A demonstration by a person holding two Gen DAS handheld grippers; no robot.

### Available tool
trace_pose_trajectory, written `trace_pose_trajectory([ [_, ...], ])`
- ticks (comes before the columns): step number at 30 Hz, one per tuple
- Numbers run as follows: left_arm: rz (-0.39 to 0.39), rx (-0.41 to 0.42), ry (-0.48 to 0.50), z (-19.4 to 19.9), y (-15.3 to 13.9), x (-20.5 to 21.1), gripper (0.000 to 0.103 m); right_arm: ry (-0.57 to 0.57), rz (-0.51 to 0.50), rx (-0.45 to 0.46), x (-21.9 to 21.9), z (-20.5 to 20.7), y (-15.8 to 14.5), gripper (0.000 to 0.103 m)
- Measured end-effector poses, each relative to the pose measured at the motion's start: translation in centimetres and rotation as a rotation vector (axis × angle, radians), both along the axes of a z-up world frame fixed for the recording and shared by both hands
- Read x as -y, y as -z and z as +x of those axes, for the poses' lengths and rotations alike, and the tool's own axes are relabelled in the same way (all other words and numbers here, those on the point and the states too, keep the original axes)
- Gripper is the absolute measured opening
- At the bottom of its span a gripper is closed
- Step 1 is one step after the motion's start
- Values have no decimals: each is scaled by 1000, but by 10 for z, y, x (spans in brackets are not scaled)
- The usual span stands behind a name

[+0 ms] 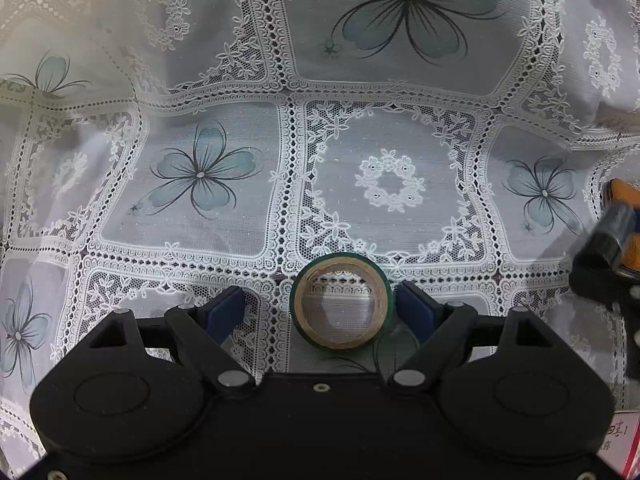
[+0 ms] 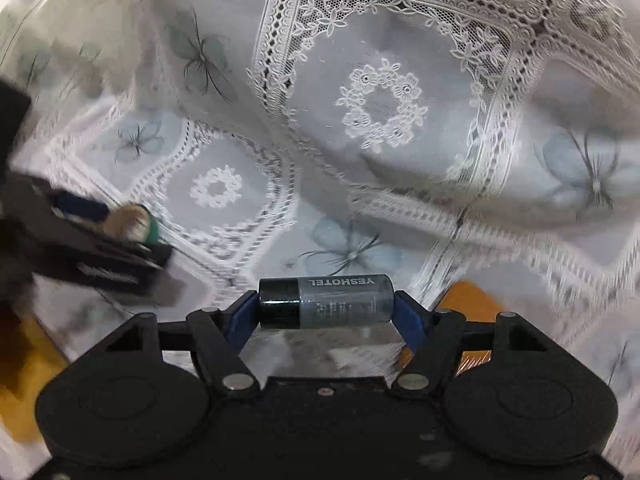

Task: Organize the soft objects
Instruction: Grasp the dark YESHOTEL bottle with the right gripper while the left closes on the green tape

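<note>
A green tape roll (image 1: 342, 300) with a tan cardboard core lies on the lace cloth between the fingers of my left gripper (image 1: 322, 304). It rests against the right blue pad (image 1: 416, 312), and a clear gap separates it from the left pad, so the jaws are open. My right gripper (image 2: 326, 312) is shut endwise on a small grey bottle (image 2: 326, 302) with a dark cap and the print "YESHOTEL". Both blue pads press on its ends. The blurred right wrist view also shows the left gripper (image 2: 128, 232) with the tape roll (image 2: 132, 224) at the far left.
A wrinkled white lace tablecloth (image 1: 200, 220) printed with blue-grey flowers covers the whole surface. An orange object (image 2: 468, 300) lies just behind the right gripper, and another orange-yellow patch (image 2: 24, 360) shows at the lower left. A red-and-white label (image 1: 620, 440) sits at the bottom right corner.
</note>
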State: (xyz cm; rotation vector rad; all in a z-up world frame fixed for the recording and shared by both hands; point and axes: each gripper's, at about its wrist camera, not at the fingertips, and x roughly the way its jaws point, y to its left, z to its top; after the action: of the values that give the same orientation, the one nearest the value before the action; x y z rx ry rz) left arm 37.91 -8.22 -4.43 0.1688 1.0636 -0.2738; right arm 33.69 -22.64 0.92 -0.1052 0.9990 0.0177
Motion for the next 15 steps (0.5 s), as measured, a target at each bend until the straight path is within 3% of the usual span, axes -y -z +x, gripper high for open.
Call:
trace_pose_trajectory([
  [3, 2, -14, 0, 4, -1, 0, 80, 128, 91, -17, -6, -10, -3, 71],
  [7, 3, -39, -9, 10, -3, 1, 80, 234, 96, 98, -9, -38, 3, 71],
  [11, 1, -38, -12, 10, -3, 1, 79, 261, 87, 220, -10, -58, 10, 71],
  [15, -4, -56, -17, 14, -4, 0, 78, 274, 142, 276, -6, -65, 11, 71],
])
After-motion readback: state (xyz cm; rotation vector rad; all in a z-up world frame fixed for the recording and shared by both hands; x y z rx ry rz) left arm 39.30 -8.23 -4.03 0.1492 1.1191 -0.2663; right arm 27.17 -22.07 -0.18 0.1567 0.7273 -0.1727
